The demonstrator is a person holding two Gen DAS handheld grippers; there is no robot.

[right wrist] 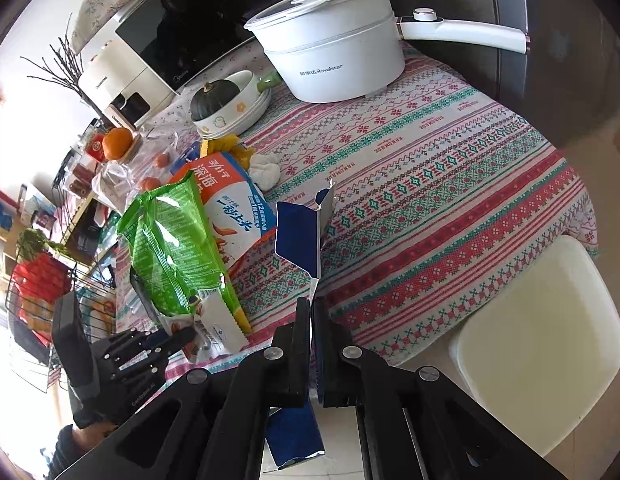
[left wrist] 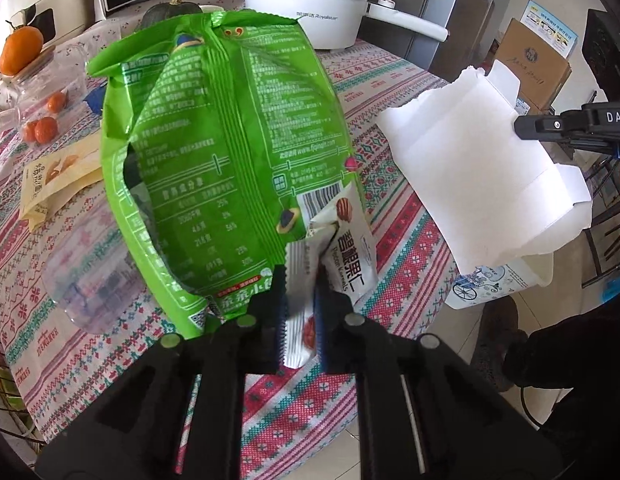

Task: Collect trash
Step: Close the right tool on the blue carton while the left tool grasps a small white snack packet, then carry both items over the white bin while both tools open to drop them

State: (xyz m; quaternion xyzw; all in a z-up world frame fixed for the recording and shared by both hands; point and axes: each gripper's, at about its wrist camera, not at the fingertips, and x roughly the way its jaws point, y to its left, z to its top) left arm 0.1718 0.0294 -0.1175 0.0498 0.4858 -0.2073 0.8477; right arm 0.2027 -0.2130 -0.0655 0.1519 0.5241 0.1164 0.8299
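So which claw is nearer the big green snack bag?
Left. The left claw grips a small white packet right against the green bag; the right claw sits apart.

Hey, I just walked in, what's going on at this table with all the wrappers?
A person is gathering trash with a tool in each hand. The left tool is shut on a small white pecan wrapper, beside a big green snack bag. The right tool is shut on a torn blue carton. The white pot sits untouched on the patterned tablecloth.
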